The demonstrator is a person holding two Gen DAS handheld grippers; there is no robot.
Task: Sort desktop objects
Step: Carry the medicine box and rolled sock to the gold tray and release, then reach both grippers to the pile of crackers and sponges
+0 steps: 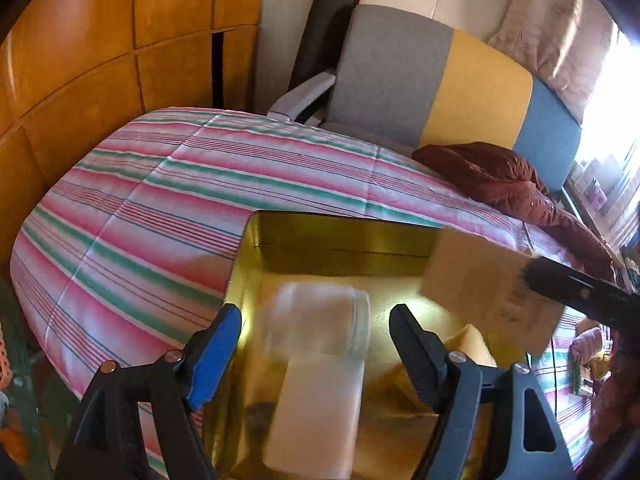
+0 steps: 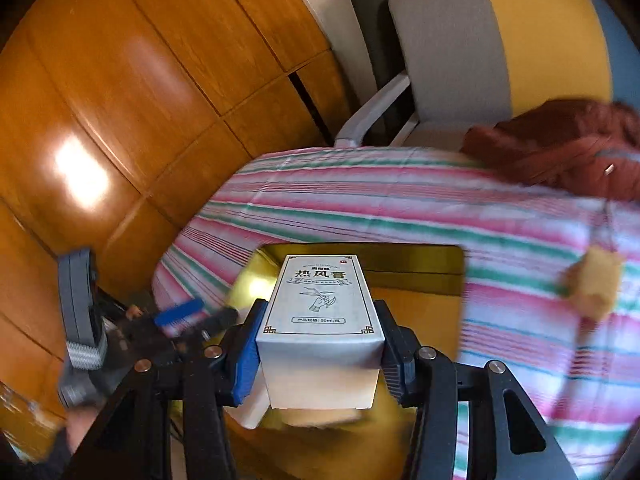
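Note:
In the left wrist view my left gripper (image 1: 316,312) stands open over a gold tin (image 1: 340,232) on the striped tablecloth. A blurred white container (image 1: 320,380) sits between and below its fingers, with a gap to each pad. My right gripper (image 2: 318,312) is shut on a white carton with black print (image 2: 320,292), held above the same tin (image 2: 420,264). That carton (image 1: 480,280) shows at the right of the left wrist view, with one right finger (image 1: 568,284) on it. The left gripper (image 2: 200,318) appears blurred at the left of the right wrist view.
A yellow sponge (image 2: 594,284) lies on the cloth right of the tin, and something yellow (image 1: 468,344) lies inside the tin. Behind the table stand a grey, yellow and blue chair (image 1: 440,80) and a red-brown jacket (image 1: 500,184). Wooden panels (image 2: 140,100) run along the left.

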